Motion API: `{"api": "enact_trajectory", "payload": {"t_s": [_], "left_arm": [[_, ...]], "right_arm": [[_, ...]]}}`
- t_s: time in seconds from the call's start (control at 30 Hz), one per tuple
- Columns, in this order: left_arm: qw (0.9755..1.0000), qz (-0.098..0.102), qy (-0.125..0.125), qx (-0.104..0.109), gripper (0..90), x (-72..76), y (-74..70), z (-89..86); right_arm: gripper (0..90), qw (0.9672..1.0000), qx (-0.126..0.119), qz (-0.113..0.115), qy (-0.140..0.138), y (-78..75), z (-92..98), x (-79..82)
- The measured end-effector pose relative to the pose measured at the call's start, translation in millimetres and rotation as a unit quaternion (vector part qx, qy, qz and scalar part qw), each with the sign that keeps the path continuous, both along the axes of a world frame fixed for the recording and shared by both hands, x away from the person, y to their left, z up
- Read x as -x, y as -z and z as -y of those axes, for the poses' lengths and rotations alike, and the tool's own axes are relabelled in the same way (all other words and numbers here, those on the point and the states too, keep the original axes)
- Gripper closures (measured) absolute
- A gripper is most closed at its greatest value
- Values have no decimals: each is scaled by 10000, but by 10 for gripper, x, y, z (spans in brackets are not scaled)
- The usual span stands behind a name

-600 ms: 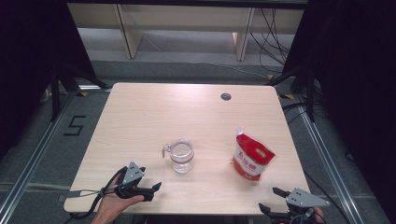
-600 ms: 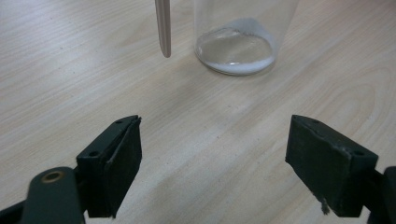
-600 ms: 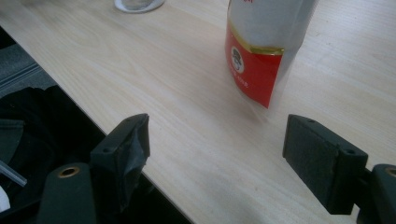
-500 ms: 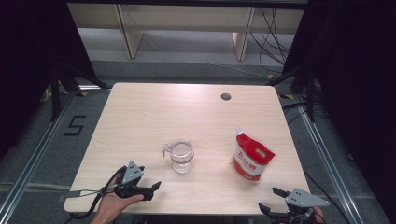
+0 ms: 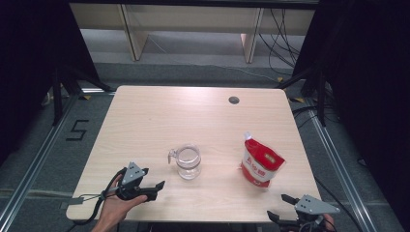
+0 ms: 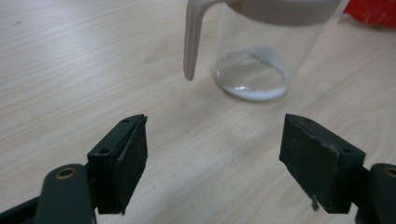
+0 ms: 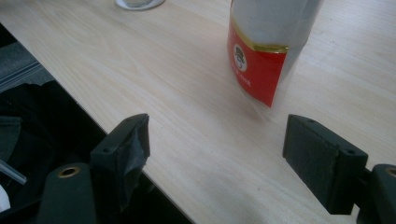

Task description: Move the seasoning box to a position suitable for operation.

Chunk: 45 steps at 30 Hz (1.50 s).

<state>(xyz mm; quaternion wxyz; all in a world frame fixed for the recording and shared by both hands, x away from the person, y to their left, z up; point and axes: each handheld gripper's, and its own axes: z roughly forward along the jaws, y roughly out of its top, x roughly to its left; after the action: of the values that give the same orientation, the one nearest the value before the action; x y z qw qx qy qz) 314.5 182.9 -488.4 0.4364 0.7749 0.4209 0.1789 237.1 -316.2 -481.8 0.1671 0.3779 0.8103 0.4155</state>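
Note:
A clear jug (image 5: 187,162) with a handle on its left stands near the middle of the wooden table (image 5: 193,116). A red and white pouch (image 5: 261,164) stands upright to its right. My left gripper (image 5: 155,190) rests at the front left in a hand, open, its jaws pointing at the jug. In the left gripper view the open jaws (image 6: 215,154) are empty, and the jug (image 6: 261,51) with its handle (image 6: 191,42) stands a short way ahead. My right gripper (image 5: 279,206) hangs at the front right edge, open. Beyond its empty jaws (image 7: 217,158) stands the pouch (image 7: 271,51).
A dark round grommet (image 5: 234,100) sits near the table's far edge. The table's front edge (image 7: 93,116) runs just under the right gripper's left jaw. A shelf frame (image 5: 193,29) stands behind the table, and a "5" marking (image 5: 77,130) is on the floor at the left.

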Motion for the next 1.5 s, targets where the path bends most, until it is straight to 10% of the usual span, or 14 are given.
{"api": "enact_trajectory", "payload": {"t_s": [0.27, 0.8, 1.5], "left_arm": [[9997, 9, -123, 233, 335, -123, -157, -25], [9987, 281, -258, 348, 859, -401, -485, -42], [9976, -67, -120, 672, 893, -848, -449, 213]], "right_arm": [[239, 10000, -40, -74, 42, 10, -6, -4], [238, 10000, 51, 39, -63, 21, 5, -35], [239, 9998, 141, 41, -139, 35, -10, -44]]}}
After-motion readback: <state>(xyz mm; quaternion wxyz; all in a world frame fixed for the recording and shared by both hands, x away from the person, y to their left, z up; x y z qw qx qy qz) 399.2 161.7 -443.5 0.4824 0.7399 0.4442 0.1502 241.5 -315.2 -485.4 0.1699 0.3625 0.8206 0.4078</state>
